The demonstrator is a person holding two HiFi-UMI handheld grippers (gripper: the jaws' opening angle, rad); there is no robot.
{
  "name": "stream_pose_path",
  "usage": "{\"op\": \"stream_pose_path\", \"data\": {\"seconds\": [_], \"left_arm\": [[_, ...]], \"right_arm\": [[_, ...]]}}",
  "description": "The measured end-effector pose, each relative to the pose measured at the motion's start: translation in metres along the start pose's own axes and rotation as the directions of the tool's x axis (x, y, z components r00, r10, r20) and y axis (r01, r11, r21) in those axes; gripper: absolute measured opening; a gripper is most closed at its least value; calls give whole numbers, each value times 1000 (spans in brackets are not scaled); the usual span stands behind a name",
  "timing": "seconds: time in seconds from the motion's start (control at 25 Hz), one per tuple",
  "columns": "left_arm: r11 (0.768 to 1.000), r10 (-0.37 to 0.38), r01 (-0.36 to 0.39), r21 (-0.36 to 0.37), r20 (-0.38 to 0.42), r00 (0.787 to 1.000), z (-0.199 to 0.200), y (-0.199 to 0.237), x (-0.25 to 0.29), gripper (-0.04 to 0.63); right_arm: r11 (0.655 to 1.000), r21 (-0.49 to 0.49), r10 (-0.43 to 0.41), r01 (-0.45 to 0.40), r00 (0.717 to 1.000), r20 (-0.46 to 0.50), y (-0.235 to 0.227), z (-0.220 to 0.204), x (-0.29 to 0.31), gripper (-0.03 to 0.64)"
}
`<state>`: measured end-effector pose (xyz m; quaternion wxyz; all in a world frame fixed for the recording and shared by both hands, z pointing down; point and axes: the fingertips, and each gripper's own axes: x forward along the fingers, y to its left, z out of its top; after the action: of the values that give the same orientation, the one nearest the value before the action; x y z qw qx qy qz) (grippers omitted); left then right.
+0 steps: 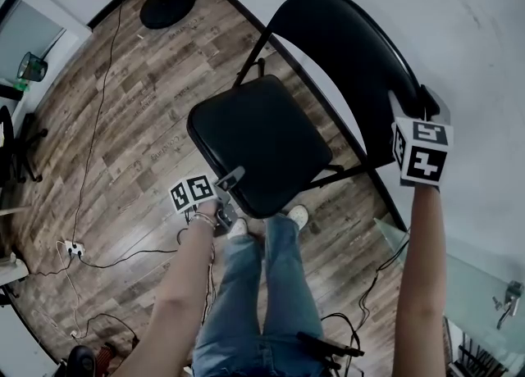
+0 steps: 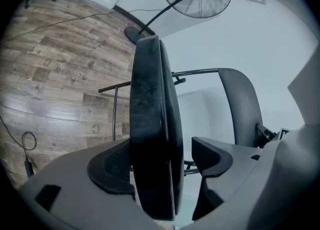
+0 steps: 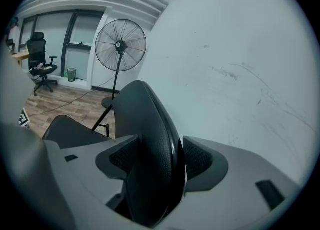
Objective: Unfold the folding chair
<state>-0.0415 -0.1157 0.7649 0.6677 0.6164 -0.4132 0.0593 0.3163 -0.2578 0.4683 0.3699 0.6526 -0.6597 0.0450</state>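
Nearest me, at the front edge of the folding chair (image 1: 328, 166), my left gripper (image 1: 233, 182) (image 2: 165, 161) straddles the black seat (image 2: 150, 124). Its jaws are partly apart, the seat close against one pad with a clear gap before the other, so nothing is clamped. Further out, my right gripper (image 1: 417, 105) (image 3: 155, 159) has closed on the top rim of the backrest (image 3: 145, 119), both pads pressing it, with the white wall (image 1: 459, 23) just behind.

Black folding chair (image 1: 262, 142), seat nearly level
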Motion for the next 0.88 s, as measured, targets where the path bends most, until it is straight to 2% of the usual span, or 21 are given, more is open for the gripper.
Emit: {"op": "stream_pose_path", "data": {"seconds": [0.56, 0.88], "left_arm": [[998, 49, -49, -44, 3, 999, -4, 71, 2, 350], [995, 78, -80, -52, -35, 996, -7, 110, 1, 348]], "right_arm": [[999, -10, -45, 45, 999, 22, 29, -14, 4, 267], [996, -20, -90, 91, 995, 43, 46, -22, 3, 273]]}}
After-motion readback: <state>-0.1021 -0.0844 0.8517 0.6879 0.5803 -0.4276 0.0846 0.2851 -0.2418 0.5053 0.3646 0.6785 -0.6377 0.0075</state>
